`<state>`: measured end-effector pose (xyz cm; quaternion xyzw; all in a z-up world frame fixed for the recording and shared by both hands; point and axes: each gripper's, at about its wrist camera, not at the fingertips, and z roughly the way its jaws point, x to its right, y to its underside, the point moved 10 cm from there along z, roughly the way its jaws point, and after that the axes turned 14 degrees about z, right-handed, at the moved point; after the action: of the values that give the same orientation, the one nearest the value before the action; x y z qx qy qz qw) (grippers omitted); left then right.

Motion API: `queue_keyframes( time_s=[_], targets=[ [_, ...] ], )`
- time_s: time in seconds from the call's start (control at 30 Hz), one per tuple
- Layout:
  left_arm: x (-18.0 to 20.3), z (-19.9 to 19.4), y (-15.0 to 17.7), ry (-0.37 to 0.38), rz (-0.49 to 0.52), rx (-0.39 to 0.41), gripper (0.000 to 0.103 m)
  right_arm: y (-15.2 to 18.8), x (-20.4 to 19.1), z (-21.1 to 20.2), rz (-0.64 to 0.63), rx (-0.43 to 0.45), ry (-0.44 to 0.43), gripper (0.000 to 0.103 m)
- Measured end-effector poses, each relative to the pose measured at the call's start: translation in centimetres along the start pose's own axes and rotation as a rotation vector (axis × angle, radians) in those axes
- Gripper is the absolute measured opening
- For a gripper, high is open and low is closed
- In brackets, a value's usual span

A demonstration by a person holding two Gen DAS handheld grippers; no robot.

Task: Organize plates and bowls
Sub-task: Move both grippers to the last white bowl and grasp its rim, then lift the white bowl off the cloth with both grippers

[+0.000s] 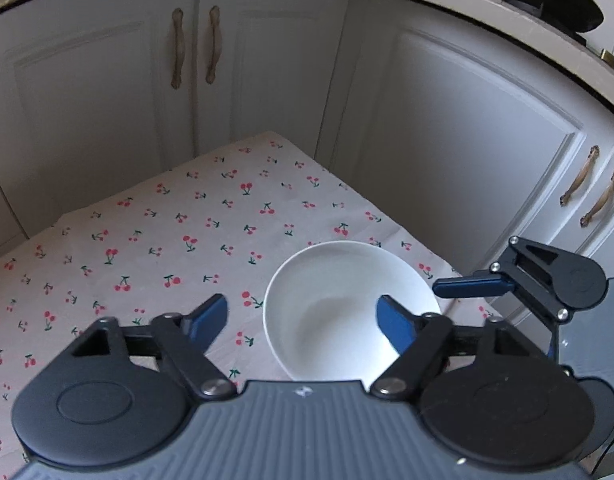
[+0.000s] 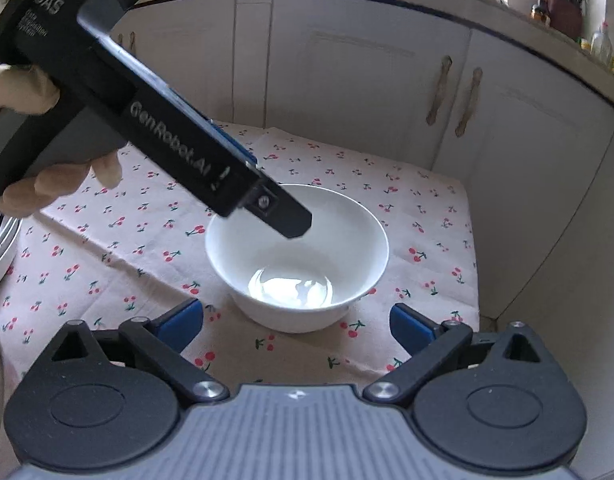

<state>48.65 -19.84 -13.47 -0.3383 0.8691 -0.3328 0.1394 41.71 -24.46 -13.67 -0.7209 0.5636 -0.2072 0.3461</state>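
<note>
The white panelled kitchen cabinets (image 1: 447,120) with curved bronze door handles (image 1: 178,48) rise well beyond both tongs, wrapping round the far side of the scene. Below and in front of the tongs spreads the counter, covered by a pale cloth printed with small red cherries (image 1: 147,240); its far corner points toward the cabinets.

On that cloth stands the round white ceramic bowl (image 2: 297,256), upright and glossy inside, with nothing in it. In the right wrist view it sits just ahead of the right tongs (image 2: 297,326), centred on the gap between their blue-padded tips, which stand wide apart on either side of its near wall without touching it. The left tongs (image 1: 303,322) are partly spread: from the left wrist view their right-hand tip hangs over the bowl's inside while the left-hand tip is outside the rim, above the cloth, so the near left wall of the bowl lies between them; no pad is seen pressing on it.

From the right wrist view the black body of the left tool slants down from the upper left, its tip over the bowl's far rim, held by a hand in a light glove (image 2: 47,184). At the left edge of that view, beside the hand, the rim of stacked white plates (image 2: 1,256) shows.
</note>
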Motion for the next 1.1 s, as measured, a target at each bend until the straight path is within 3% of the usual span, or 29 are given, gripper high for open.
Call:
queue_keyframes(
  time_s=[0.07, 0.37, 0.8, 1.1],
  targets=[
    [0.2, 0.5, 0.0, 0.010, 0.003, -0.008, 0.067, -0.2, 0.3, 0.4, 0.007, 0.003, 0.001, 0.098],
    [0.6, 1.7, -0.1, 0.028, 0.012, -0.025, 0.055, -0.3, -0.1, 0.9, 0.002, 0.014, -0.009, 0.088],
    [1.0, 1.8, -0.4, 0.020, 0.041, -0.037, 0.055, -0.4, -0.5, 0.5, -0.017, 0.011, -0.011, 0.083],
    [2.5, -0.5, -1.0, 0.021, 0.063, -0.018, 0.055, -0.4, -1.1, -1.6, -0.028, 0.004, 0.004, 0.083]
  ],
)
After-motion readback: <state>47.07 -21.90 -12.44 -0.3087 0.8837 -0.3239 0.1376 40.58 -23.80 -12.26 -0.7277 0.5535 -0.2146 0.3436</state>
